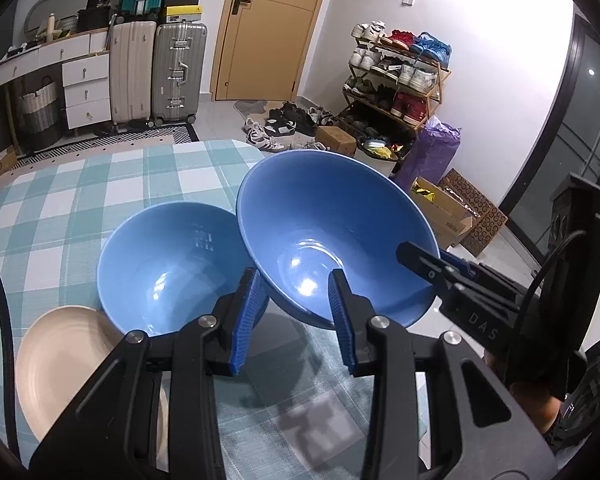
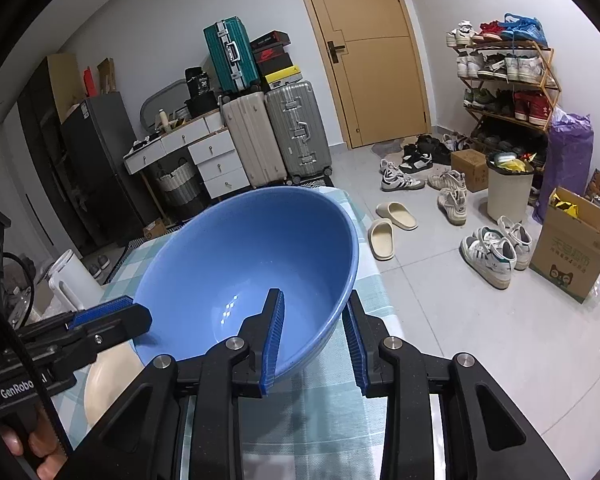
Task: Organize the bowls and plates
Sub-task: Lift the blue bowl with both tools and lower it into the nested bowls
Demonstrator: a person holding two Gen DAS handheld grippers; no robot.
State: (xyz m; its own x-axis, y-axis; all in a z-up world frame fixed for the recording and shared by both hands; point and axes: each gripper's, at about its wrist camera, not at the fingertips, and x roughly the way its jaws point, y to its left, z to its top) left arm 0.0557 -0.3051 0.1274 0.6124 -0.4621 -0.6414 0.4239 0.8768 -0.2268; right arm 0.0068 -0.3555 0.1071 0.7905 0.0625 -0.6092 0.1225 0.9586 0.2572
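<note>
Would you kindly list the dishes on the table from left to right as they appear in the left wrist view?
Beige plate → smaller blue bowl resting on the checked tablecloth → larger blue bowl, tilted and gripped at its rim by both hand-held grippers, left and right.

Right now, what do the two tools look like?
Both the left tool and the right tool have black angular bodies with silver bolts and ribbed blue pads. The left tool's side reads "GenRobo"; a black cable runs beside it.

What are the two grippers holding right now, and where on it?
Both hold the large blue bowl by its rim: left gripper near side, right gripper opposite.
</note>
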